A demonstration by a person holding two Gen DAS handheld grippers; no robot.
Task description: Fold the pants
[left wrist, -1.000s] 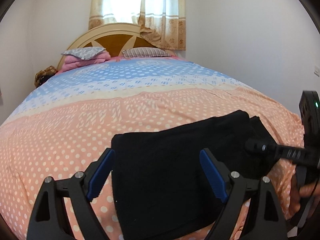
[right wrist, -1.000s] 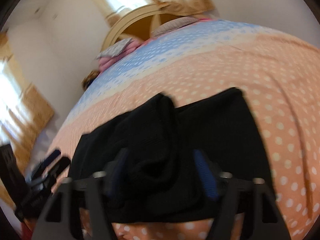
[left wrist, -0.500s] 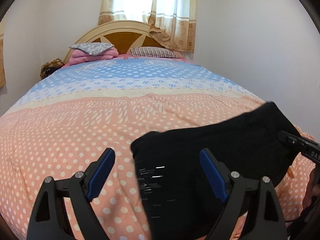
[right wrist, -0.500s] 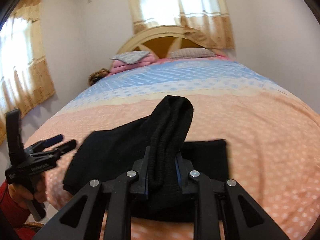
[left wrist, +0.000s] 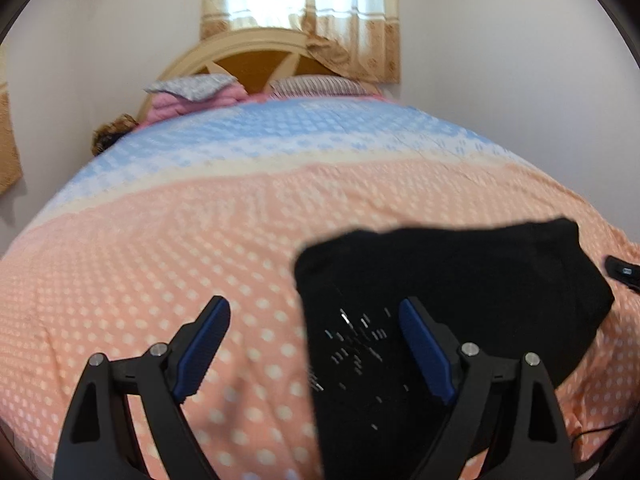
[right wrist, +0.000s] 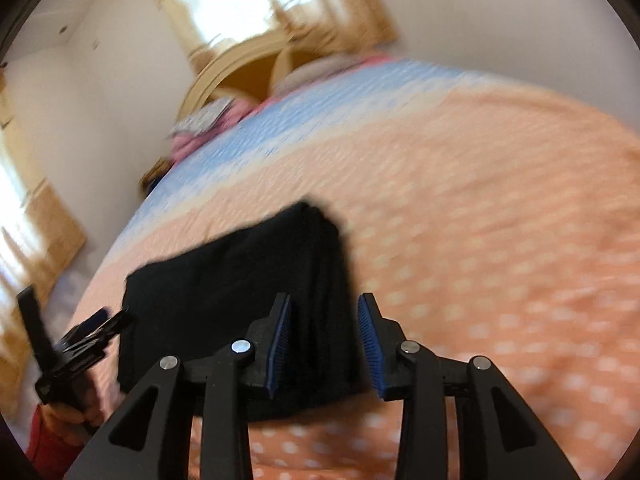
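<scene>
Pants (right wrist: 240, 300) lie folded on bed (right wrist: 480, 220), lower centre; our right tool (right wrist: 324, 344) opening, seemingly letting go; left tool (left wrist: 316, 356) apart, empty.

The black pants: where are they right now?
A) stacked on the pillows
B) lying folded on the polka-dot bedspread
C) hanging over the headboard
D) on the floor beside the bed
B: the black pants lie in a flat folded bundle on the peach polka-dot bedspread, near its front edge, far from the pillows.
</scene>
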